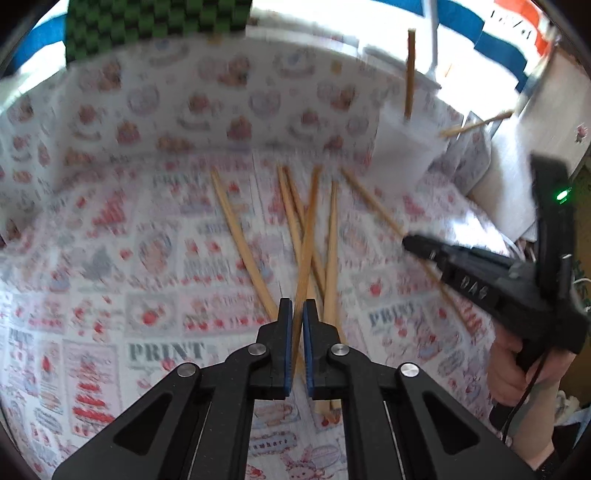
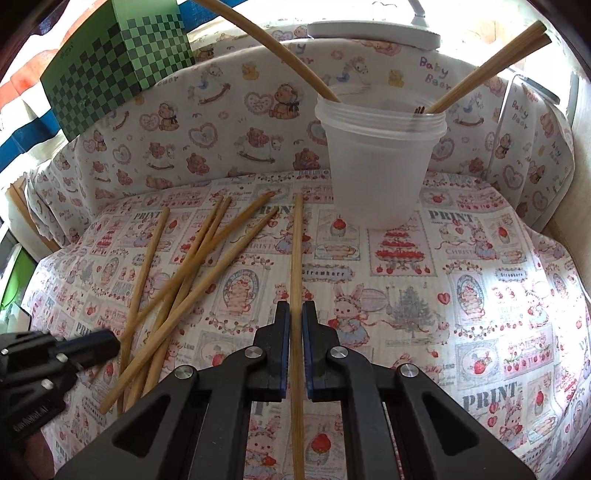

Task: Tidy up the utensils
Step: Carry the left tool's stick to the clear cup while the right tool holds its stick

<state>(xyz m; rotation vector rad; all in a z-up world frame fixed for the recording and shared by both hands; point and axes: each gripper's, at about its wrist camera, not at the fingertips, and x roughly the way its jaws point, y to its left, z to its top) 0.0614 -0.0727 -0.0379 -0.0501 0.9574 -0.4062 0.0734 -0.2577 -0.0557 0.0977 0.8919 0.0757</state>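
Several wooden chopsticks (image 2: 184, 273) lie crossed on the patterned cloth. My left gripper (image 1: 297, 314) is shut on one chopstick (image 1: 306, 240) from the pile. My right gripper (image 2: 296, 314) is shut on another chopstick (image 2: 296, 258), which points toward the translucent plastic cup (image 2: 380, 162). The cup stands at the back and holds three chopsticks (image 2: 487, 66). In the left wrist view the cup (image 1: 402, 147) is blurred at the upper right, and the right gripper (image 1: 410, 243) shows at the right. In the right wrist view the left gripper (image 2: 110, 345) shows at the lower left beside the pile.
A green checkered box (image 2: 118, 62) stands at the back left behind a bear-print cushion wall (image 2: 221, 122). A white lamp base (image 2: 373, 33) sits behind the cup. The strawberry-print cloth (image 2: 461, 295) covers the table.
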